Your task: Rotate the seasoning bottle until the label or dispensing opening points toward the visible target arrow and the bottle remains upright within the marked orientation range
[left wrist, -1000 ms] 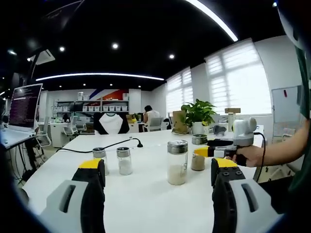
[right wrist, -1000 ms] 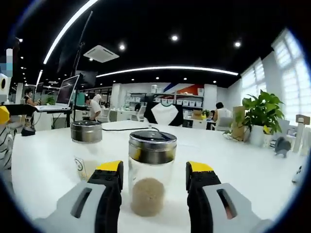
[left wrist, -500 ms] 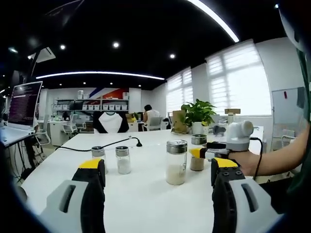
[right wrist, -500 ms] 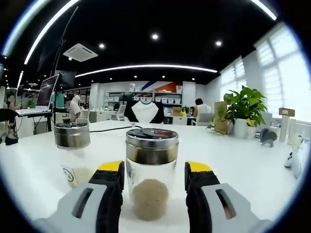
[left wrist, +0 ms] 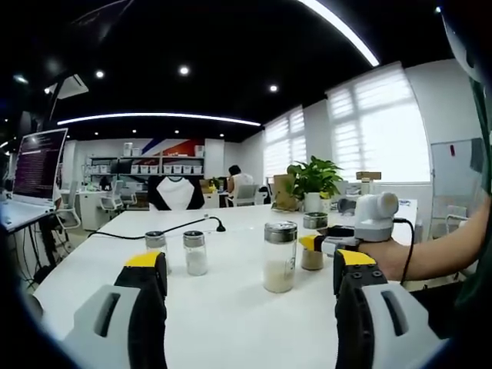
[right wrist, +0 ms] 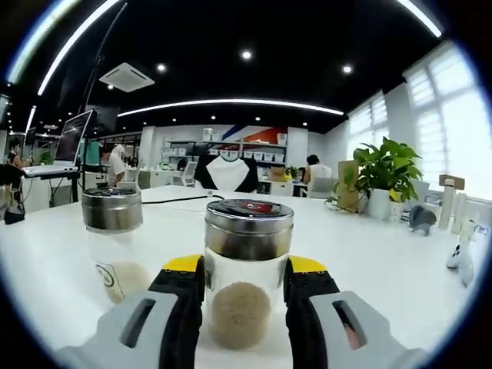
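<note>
1. Your table is white; four jars stand on it.
2. Your right gripper has its jaws closed against the sides of the bottle, which stands upright near the table's near edge. It is clear glass with a metal lid and tan grains at the bottom. You cannot tell which way its label faces.
3. Your left gripper hangs wide open, holding nothing.
4. The tall jar holds pale powder and carries a small label.
5. Two small shakers stand side by side.
</note>
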`<state>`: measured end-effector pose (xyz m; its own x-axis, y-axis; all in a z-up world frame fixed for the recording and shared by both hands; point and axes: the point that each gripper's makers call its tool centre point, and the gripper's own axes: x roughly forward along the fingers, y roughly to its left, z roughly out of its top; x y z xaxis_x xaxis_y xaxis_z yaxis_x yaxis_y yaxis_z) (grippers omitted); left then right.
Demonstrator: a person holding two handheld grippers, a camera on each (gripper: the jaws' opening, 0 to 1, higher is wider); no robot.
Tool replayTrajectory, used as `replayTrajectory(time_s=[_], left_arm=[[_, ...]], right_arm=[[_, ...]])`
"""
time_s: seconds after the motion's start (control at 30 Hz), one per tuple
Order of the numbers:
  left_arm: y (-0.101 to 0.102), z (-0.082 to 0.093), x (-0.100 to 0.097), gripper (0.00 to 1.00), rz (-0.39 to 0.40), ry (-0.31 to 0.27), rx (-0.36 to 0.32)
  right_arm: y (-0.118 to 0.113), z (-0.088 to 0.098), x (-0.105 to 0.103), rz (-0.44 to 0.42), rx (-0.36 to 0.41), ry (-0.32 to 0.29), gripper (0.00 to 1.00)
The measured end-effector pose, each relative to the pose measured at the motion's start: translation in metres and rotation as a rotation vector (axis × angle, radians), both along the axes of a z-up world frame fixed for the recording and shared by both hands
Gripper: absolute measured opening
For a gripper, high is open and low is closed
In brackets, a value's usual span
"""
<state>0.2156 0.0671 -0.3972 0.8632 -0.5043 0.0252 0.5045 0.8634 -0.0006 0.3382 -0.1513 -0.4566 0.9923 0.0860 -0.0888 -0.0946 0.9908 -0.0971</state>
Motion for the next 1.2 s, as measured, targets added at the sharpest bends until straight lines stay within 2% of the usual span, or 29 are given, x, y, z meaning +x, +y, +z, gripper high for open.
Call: replayTrajectory(time_s=[0.57, 0.7, 0.93, 1.1, 1.2], left_arm=[[-0.0014, 0.0, 0.0012, 0.93, -0.006, 0.003, -0.007], [-0.0021, -0.0014, 0.0006, 0.93, -0.009, 0.006, -0.006], [-0.0013, -0.0019, 0.0004, 0.93, -0.008, 0.008, -0.004], [-0.0011, -0.0011, 0.0001, 0.92, -0.011, 0.007, 0.0], [-0.0006, -0.0002, 0.0004, 0.94, 0.004, -0.006, 0.029]], right_arm=[[-0.0002, -0.0011, -0.0018, 0.039, 0.03, 0.03, 0.38], [0.0004, -0.0015, -0.0031, 0.072, 0.029, 0.011, 0.38], [0.0009, -0.0013, -0.0041, 0.123, 0.028, 0.021, 0.38], [0.0029, -0.0016, -0.0046, 0.19, 0.032, 0.033, 0.38], [0.0037, -0.0017, -0.0049, 0.242, 0.031, 0.035, 0.38]])
